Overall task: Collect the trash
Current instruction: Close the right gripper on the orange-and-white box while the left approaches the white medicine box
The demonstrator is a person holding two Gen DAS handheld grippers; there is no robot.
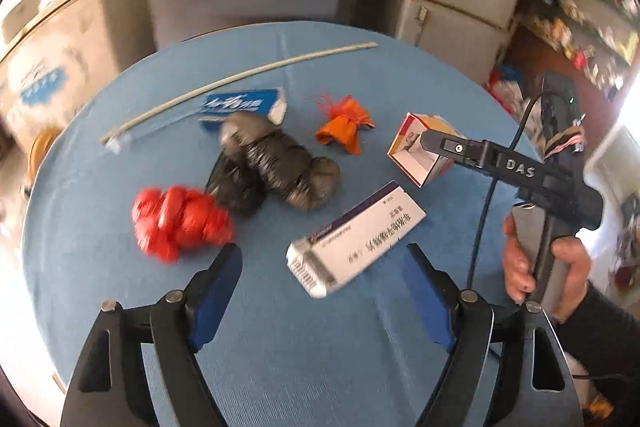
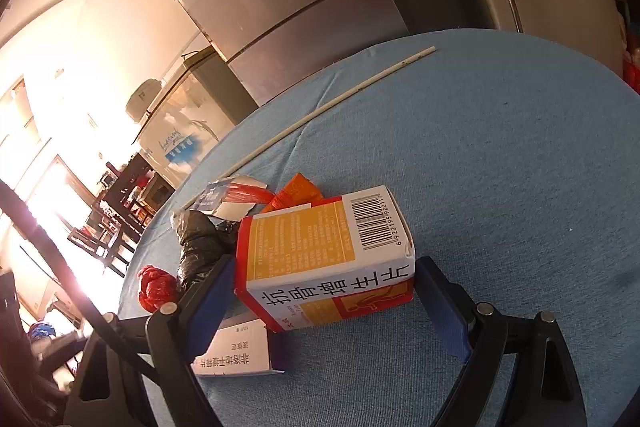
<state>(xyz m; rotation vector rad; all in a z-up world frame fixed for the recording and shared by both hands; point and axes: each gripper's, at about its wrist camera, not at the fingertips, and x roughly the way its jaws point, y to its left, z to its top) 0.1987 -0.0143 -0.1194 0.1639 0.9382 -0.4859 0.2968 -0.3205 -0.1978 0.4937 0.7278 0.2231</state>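
Trash scattered on the blue-clothed desk (image 1: 120, 187). Far side: a long thin white stick (image 1: 240, 79), lying flat, running left to right. Just near of it, a blue-and-white torn carton (image 1: 240, 105). Crumpled black plastic bag (image 1: 276, 163) in the middle, touching the carton. A red plastic bag wad (image 1: 180, 223) lies at its left. Orange tied wrapper (image 1: 344, 127) right of the black bag. White medicine box (image 1: 356, 239) lies flat, nearest. Red-orange-white medicine box (image 2: 328, 259) at right, one end open.

Your left gripper (image 1: 324, 291) hangs tilted down, jaws wide, nothing between; right gripper (image 2: 322, 301) also spread, hand (image 1: 548, 271) on handle.
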